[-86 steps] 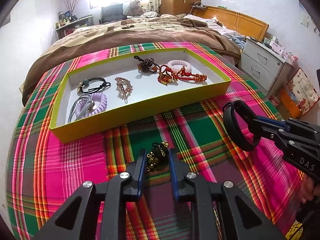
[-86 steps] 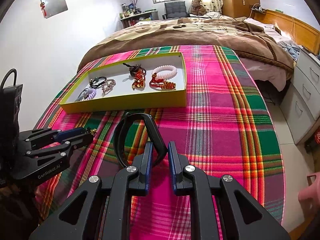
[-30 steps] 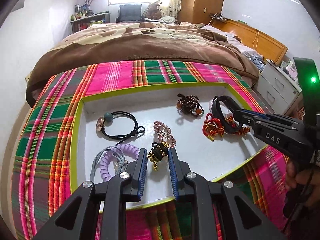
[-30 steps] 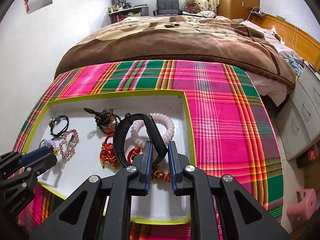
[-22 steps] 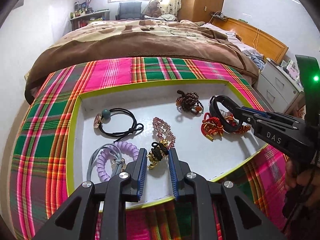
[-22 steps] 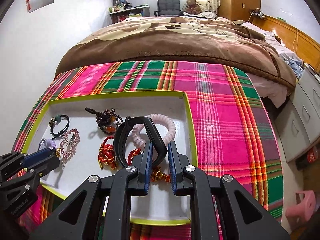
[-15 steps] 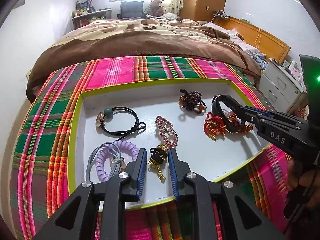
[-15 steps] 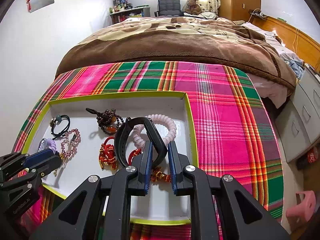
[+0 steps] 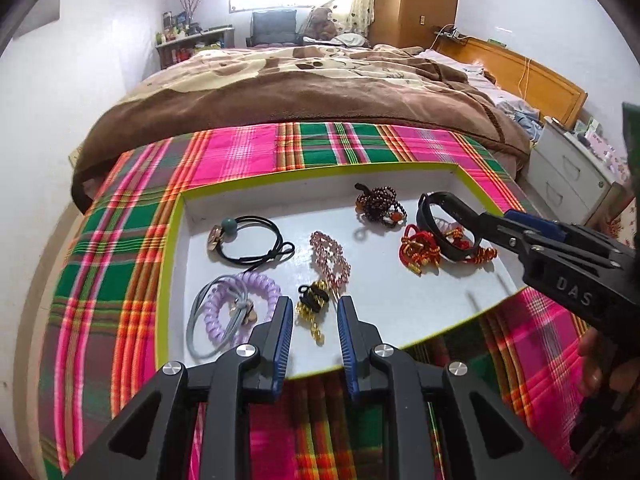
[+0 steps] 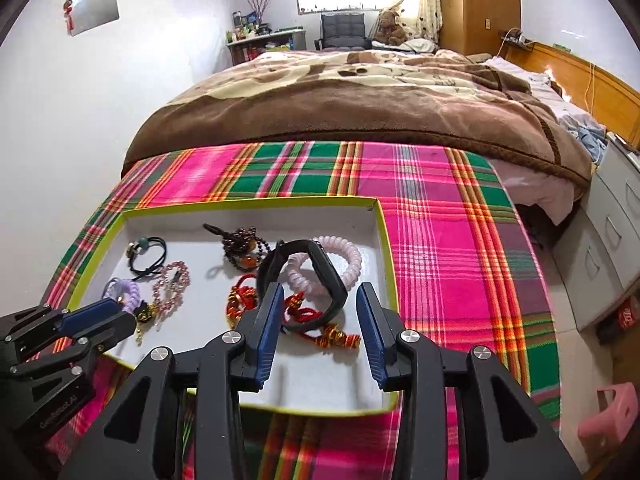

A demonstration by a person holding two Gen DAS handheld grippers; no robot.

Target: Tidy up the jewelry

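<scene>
A white tray with a yellow-green rim [image 9: 168,264] [image 10: 386,240] lies on a plaid cloth and holds several pieces of jewelry. My left gripper [image 9: 312,312] is open over its near edge; a black and gold beaded piece [image 9: 314,308] lies on the tray floor between the fingers. My right gripper [image 10: 320,304] is open; a black band bracelet [image 10: 320,276] [image 9: 436,232] rests free on the red cord bracelets [image 10: 240,300] and the pink coil tie [image 10: 344,256].
In the tray also lie a black hair tie with a green bead [image 9: 248,240], a purple coil tie [image 9: 236,308], a pink beaded clip [image 9: 332,256] and a dark bead bracelet [image 9: 376,204]. A bed with a brown blanket [image 9: 300,88] lies beyond. White drawers [image 9: 568,176] stand at right.
Both grippers have opened. The black and gold piece dropped onto the tray floor from the left gripper, and the black band dropped from the right gripper onto the red bracelets.
</scene>
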